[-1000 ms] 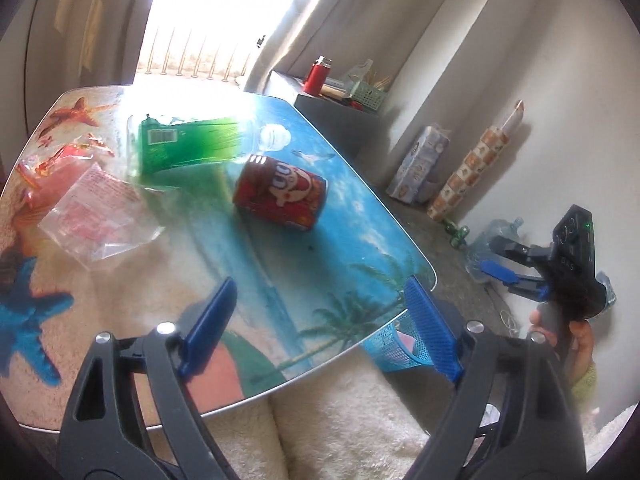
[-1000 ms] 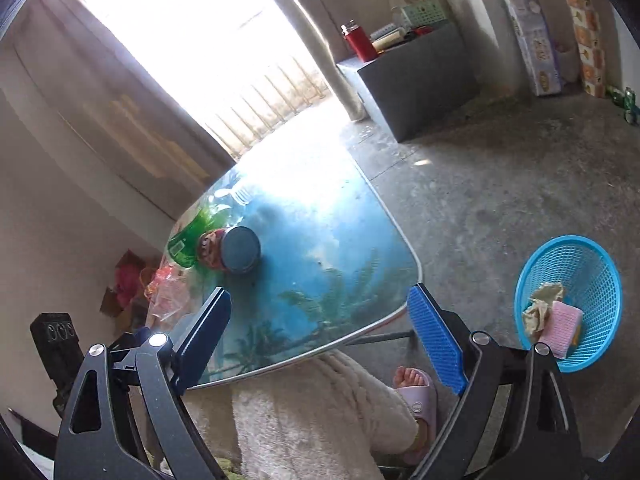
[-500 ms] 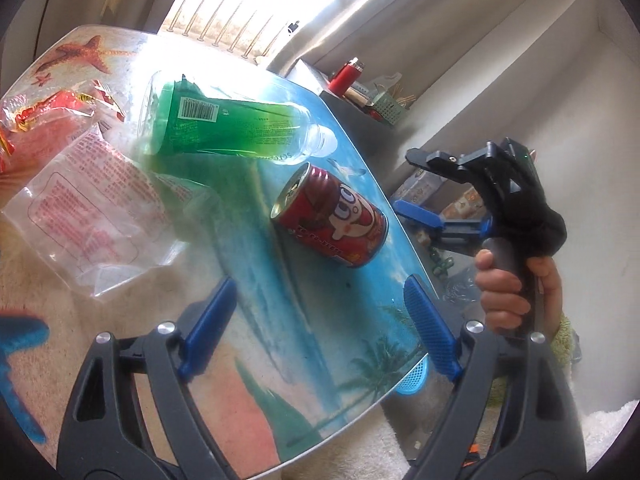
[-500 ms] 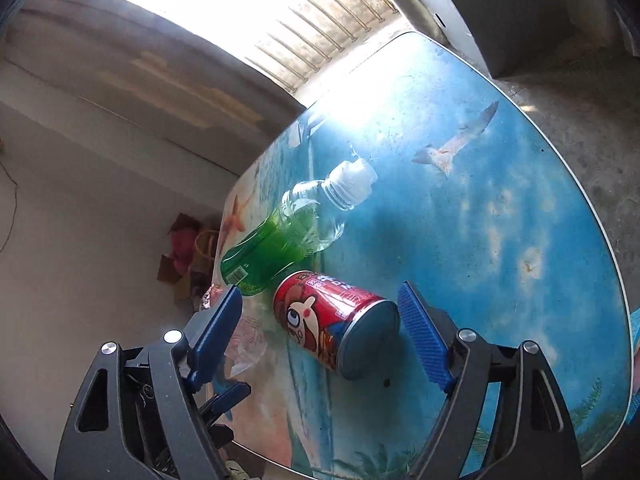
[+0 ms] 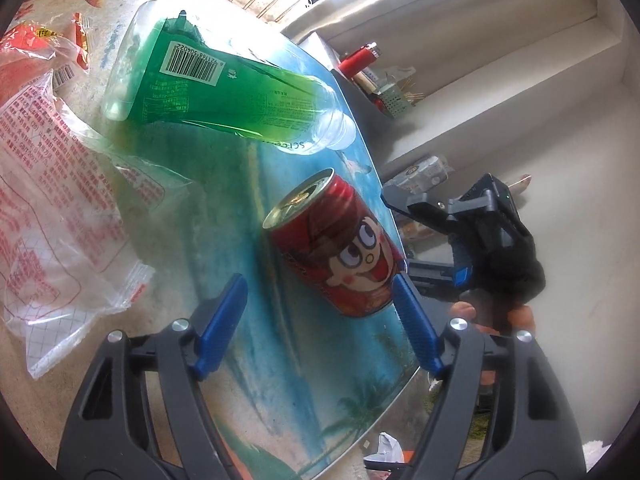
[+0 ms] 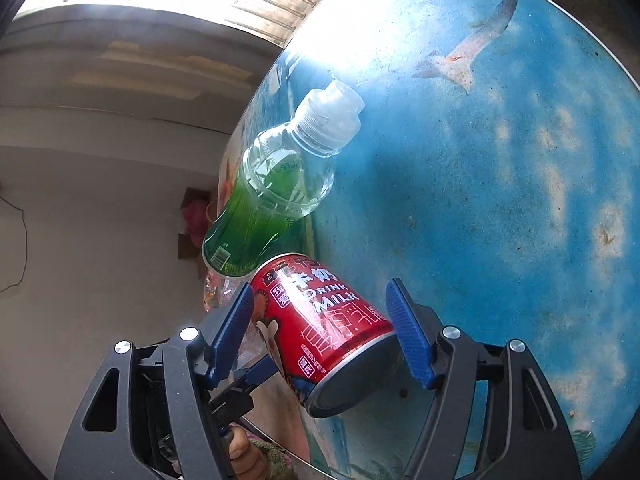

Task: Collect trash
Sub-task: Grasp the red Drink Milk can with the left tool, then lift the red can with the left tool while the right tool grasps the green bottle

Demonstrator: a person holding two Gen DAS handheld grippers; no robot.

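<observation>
A red milk-drink can (image 5: 340,248) lies on its side on the beach-print table (image 5: 280,360). In the right wrist view the can (image 6: 328,320) lies between the open blue pads of my right gripper (image 6: 320,320); whether the pads touch it I cannot tell. A green plastic bottle (image 5: 236,96) lies on its side beyond the can, also in the right wrist view (image 6: 272,196). A clear plastic wrapper (image 5: 60,208) lies at the left. My left gripper (image 5: 320,316) is open and empty, just short of the can. The right gripper body (image 5: 480,240) shows at the table's right edge.
A red-and-clear snack wrapper (image 5: 36,44) lies at the table's far left. A dark cabinet with a red flask (image 5: 360,58) and small items stands beyond the table. The table's blue part with a printed bird (image 6: 468,56) stretches right of the bottle.
Both grippers have moved in toward the can. The right gripper's pads now straddle the can, which looks much larger in both views.
</observation>
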